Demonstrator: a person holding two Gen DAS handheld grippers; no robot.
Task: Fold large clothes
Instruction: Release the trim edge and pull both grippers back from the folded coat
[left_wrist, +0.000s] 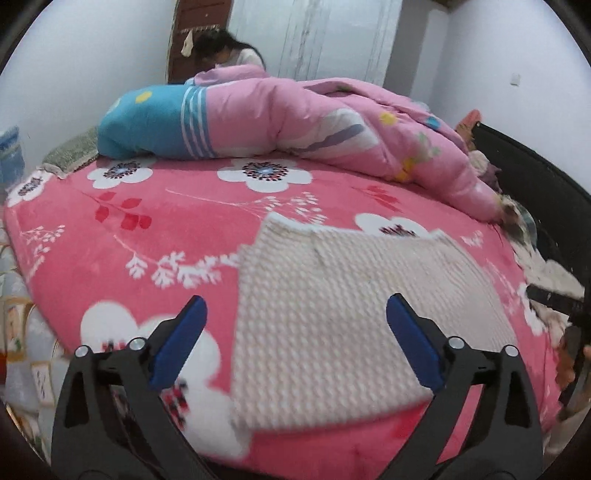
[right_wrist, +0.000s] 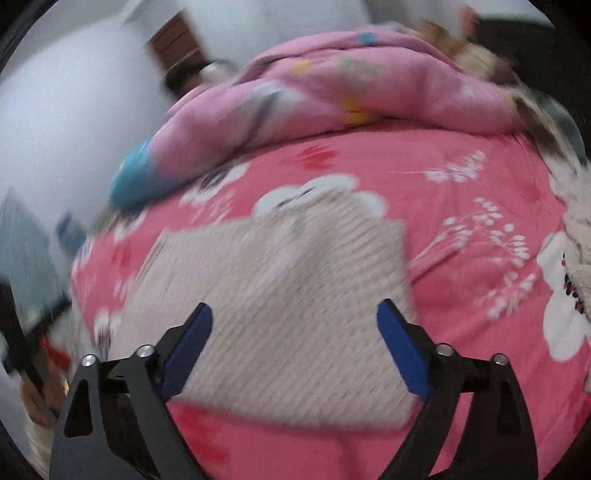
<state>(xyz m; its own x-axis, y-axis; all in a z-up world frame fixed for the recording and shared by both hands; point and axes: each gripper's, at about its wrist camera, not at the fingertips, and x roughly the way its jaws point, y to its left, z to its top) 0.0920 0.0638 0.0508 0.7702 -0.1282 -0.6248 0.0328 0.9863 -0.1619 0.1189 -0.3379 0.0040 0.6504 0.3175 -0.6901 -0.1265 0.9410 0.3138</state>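
Note:
A cream knitted sweater (left_wrist: 351, 306) lies folded flat as a rough rectangle on the pink floral bedspread (left_wrist: 147, 229). It also shows in the right wrist view (right_wrist: 280, 302), blurred by motion. My left gripper (left_wrist: 295, 306) is open and empty, hovering above the sweater's near left part. My right gripper (right_wrist: 295, 314) is open and empty, above the sweater's near edge. Both have blue pads (left_wrist: 181, 343) on black fingers.
A pink and blue quilt (left_wrist: 295, 114) is heaped along the far side of the bed. A person (left_wrist: 229, 51) sits behind it by a brown door. A dark headboard (left_wrist: 535, 177) runs along the right. Another cream garment (right_wrist: 580, 236) lies at the bed's right edge.

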